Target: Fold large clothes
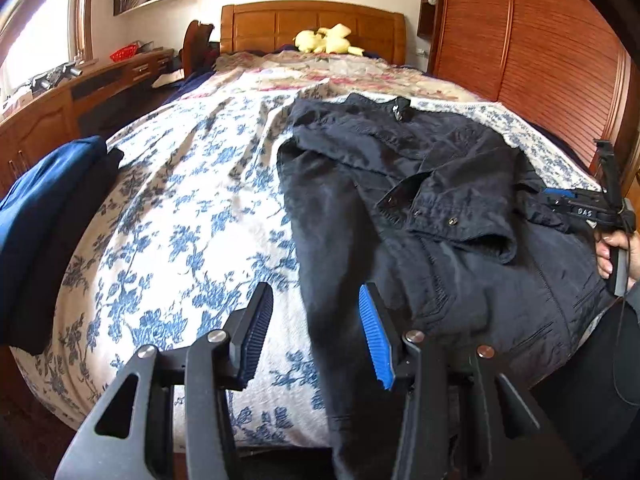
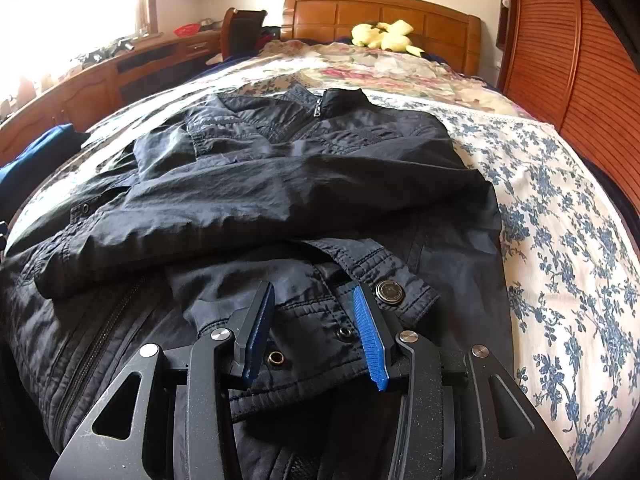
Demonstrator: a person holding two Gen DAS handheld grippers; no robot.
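A large dark navy jacket (image 1: pixel 420 208) lies on the bed, collar toward the headboard, with sleeves folded across its front. It also fills the right wrist view (image 2: pixel 280 184). My left gripper (image 1: pixel 314 300) is open and empty, hovering over the jacket's left edge near the bed's foot. My right gripper (image 2: pixel 314 296) is open and empty just above the jacket's hem, with a snap-button cuff (image 2: pixel 390 292) beside its right finger. The right gripper also shows in the left wrist view (image 1: pixel 560 200) at the jacket's right side, held by a hand.
The bed has a blue floral cover (image 1: pixel 180 220). A stack of folded blue and dark clothes (image 1: pixel 52 216) lies at its left edge. A yellow plush toy (image 1: pixel 326 40) lies by the wooden headboard. A wooden desk (image 1: pixel 80 96) stands left, a slatted wardrobe (image 1: pixel 540 48) right.
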